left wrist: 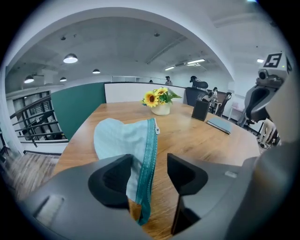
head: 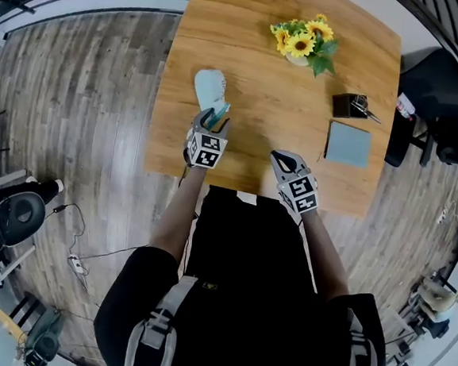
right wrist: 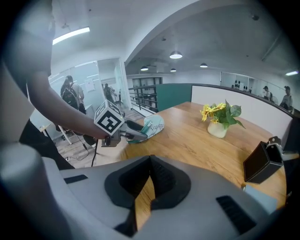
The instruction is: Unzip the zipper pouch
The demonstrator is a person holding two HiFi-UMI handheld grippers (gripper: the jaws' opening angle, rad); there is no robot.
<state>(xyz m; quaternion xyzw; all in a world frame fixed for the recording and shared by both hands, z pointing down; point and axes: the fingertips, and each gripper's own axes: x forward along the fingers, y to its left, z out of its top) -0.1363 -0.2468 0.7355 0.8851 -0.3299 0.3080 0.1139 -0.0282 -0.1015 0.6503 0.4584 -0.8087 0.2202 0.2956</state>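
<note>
Pouch [head: 211, 89] flat at 10 o'clock on bench [head: 254, 77]; zipper [left wrist: 149, 154] looks closed, so unzipping is all still to do. Left gripper [head: 214, 120] released, straddling pouch's 6 o'clock end. Right gripper [head: 278, 156] clenched, empty.

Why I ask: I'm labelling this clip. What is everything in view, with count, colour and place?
table: one, light wood, centre
zipper pouch: one, pale blue with teal zipper, table's left side, near end between the left jaws
sunflowers: one bunch, yellow and green, in a white pot, far middle
box: one, black, right side
notebook: one, grey-blue, just nearer than the box
left gripper: one, grey, open, jaws either side of the pouch's zipper end
right gripper: one, grey, shut and empty, over the table's near edge
</note>
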